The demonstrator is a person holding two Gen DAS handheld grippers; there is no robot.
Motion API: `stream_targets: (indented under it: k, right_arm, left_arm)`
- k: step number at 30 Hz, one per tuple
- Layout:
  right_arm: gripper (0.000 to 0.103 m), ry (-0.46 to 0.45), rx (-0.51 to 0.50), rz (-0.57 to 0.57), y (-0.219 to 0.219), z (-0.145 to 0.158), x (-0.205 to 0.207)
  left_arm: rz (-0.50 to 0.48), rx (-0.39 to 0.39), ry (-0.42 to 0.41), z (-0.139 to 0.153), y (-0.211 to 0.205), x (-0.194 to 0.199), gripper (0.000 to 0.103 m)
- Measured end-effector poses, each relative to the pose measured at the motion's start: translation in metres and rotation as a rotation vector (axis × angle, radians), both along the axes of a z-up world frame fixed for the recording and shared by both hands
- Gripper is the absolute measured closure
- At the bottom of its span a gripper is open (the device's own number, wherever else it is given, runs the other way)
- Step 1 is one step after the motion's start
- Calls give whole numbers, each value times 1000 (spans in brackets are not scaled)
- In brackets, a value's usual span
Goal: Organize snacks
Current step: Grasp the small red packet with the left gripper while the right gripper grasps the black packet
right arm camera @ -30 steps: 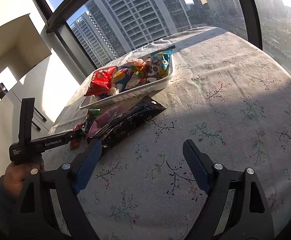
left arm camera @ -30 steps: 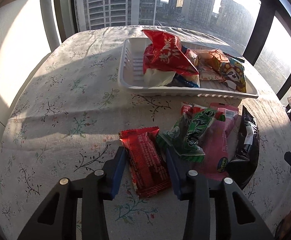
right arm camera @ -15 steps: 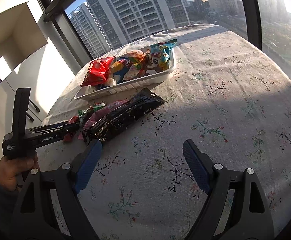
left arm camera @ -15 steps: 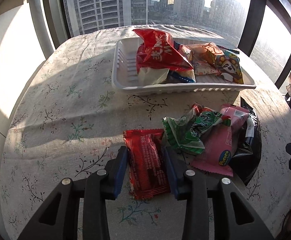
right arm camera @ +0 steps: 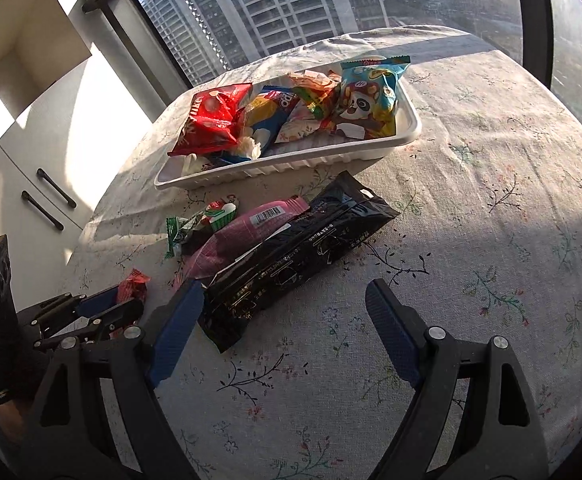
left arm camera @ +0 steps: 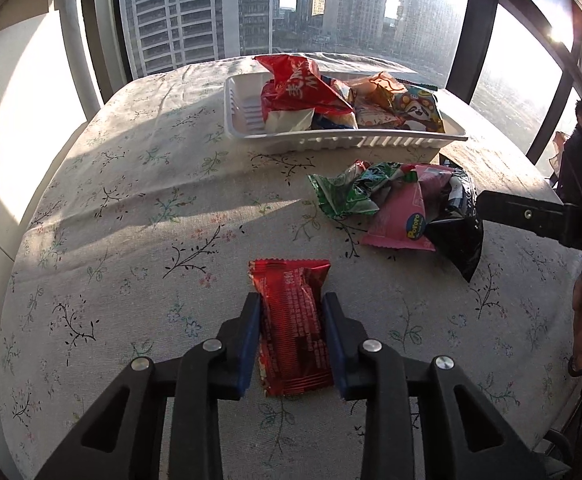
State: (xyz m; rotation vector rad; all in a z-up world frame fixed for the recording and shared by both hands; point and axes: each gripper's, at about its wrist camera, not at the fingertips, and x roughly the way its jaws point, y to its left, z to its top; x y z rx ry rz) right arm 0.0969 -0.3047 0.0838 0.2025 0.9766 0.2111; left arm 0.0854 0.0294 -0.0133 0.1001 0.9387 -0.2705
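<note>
My left gripper (left arm camera: pixel 291 312) is shut on a small red snack packet (left arm camera: pixel 291 320) and holds it just above the cloth; it also shows in the right wrist view (right arm camera: pixel 109 306) with the red packet (right arm camera: pixel 133 286). A white tray (left arm camera: pixel 347 138) with several snack bags sits at the far side, also in the right wrist view (right arm camera: pixel 291 164). Loose in front of it lie a green packet (left arm camera: pixel 347 196), a pink packet (left arm camera: pixel 405 216) and a long black packet (right arm camera: pixel 291 264). My right gripper (right arm camera: pixel 283 308) is open and empty, close to the black packet's near end.
The round table has a floral cloth (left arm camera: pixel 131 216). Windows stand right behind its far edge. White cabinets with dark handles (right arm camera: pixel 47 196) are on the left. My right gripper's arm (left arm camera: pixel 531 216) reaches in from the right in the left wrist view.
My left gripper has closed on the red packet and pulled it back, away from the loose pile. My right gripper has moved closer to the black packet and stays open.
</note>
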Motion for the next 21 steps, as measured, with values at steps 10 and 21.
stream_targets:
  k: [10,21]
  right_arm:
    - [31,21,-201,75,37,-17,29]
    - [47,31,-328,98,22,-16,15]
  left_arm:
    - [-23,-25,-26,-2,7,-13,70]
    - [-19,-37,-36,-2,9,-15,70]
